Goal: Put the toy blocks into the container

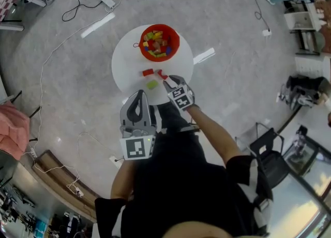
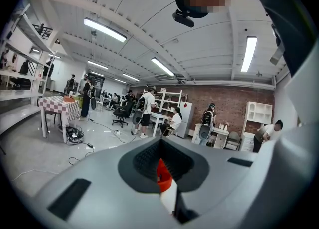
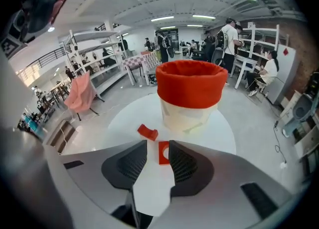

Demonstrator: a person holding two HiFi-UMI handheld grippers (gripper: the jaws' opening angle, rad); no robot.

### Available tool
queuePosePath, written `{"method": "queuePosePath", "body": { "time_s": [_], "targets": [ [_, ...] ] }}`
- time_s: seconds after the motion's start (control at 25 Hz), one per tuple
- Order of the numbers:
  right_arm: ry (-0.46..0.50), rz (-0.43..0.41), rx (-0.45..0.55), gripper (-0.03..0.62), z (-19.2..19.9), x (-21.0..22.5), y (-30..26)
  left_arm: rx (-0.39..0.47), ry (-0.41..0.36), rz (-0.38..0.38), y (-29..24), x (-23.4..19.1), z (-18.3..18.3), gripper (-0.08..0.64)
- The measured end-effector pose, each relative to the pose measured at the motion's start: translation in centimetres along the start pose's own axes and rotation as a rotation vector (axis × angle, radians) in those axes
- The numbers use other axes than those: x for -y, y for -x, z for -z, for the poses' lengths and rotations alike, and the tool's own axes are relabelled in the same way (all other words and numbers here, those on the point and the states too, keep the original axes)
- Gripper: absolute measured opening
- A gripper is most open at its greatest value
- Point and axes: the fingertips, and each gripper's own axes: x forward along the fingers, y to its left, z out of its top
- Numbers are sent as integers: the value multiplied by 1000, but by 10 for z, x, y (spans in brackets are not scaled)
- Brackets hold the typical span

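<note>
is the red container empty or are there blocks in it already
Not empty: in the head view the container holds a pile of coloured blocks.

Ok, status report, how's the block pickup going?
Right gripper open, straddling a holed red block on the table. Left gripper off the table, jaws about shut. Red container part full; nothing between it and the block.
</note>
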Motion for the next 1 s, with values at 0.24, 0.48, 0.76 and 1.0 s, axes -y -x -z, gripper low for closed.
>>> {"method": "queuePosePath", "body": {
  "time_s": [0.24,0.48,0.76,1.0],
  "targets": [
    [-19,-20,-127,149,34,9,-32,-9,-1,-6,-7,1,3,-7],
    [-14,-29,-198,153,54,14,-62,-25,3,-24,-10,0,11,-8],
    [-16,-26,-240,159,62,17,-81,-48,8,-41,-9,-3,19,-8],
    [-3,-9,-282,158,69,18,-91,-54,22,-54,-10,-5,22,-7]
  ]
}}
